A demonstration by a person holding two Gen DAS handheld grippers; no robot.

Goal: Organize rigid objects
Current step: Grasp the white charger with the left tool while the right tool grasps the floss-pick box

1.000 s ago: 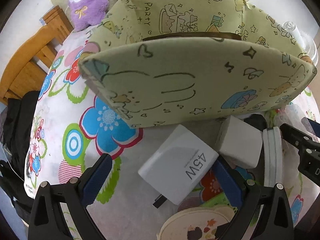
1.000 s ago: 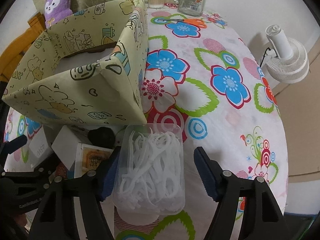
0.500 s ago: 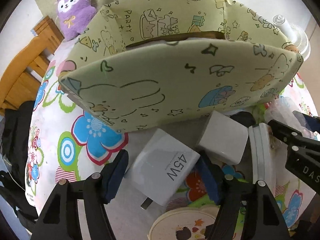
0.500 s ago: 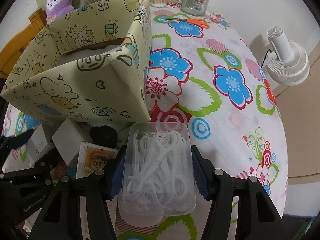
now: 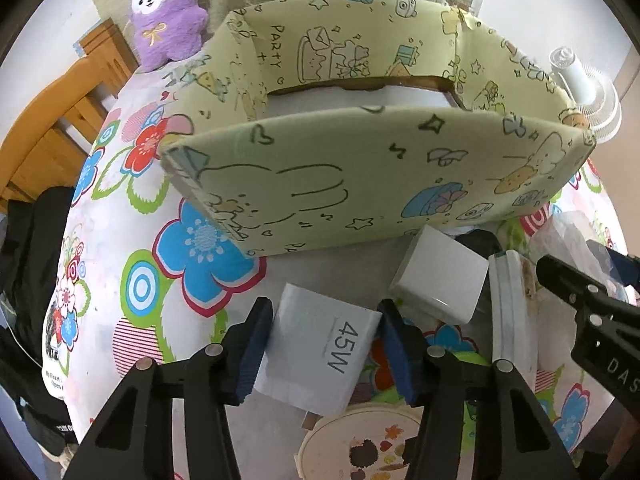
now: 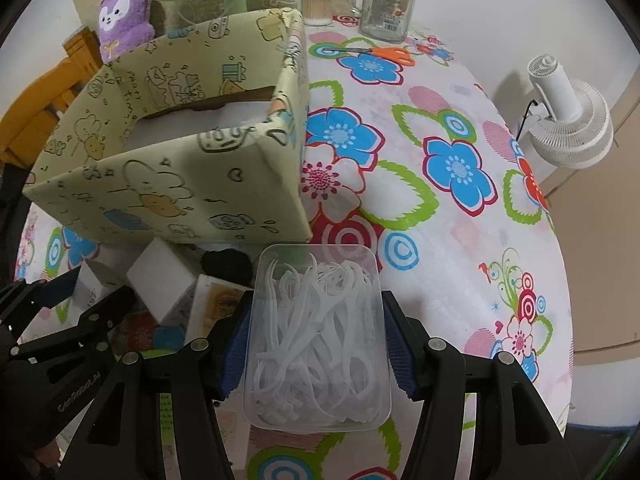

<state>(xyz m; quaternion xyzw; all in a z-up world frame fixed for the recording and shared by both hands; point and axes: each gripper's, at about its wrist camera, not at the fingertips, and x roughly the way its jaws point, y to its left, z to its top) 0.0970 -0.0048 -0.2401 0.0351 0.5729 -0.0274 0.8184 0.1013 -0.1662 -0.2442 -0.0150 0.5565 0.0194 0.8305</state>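
A white 45W charger point(image 5: 320, 352) lies on the flowered tablecloth just in front of a pale green cartoon-print storage box point(image 5: 360, 176). My left gripper point(image 5: 326, 320) straddles the charger; its jaws are closing, and both blue pads touch the charger's sides. In the right wrist view a clear plastic box of white floss picks point(image 6: 320, 340) sits beside the same storage box point(image 6: 180, 188), near its right corner. My right gripper point(image 6: 316, 304) is shut on it, one pad on each long side. The left gripper's black fingers point(image 6: 98, 284) show at the left edge.
Between the grippers lie a white cube adapter point(image 5: 440, 280), a flat white box point(image 5: 512, 320), a black lump point(image 6: 228, 264) and a round tin point(image 5: 360, 440). Farther back stand a purple plush point(image 5: 168, 12), a glass jar point(image 6: 386, 4), scissors point(image 6: 384, 54) and a white fan point(image 6: 568, 120).
The left jaws narrowed from wide open until the pads met the charger, which now sits straighter between them. The right jaws closed in onto the floss box.
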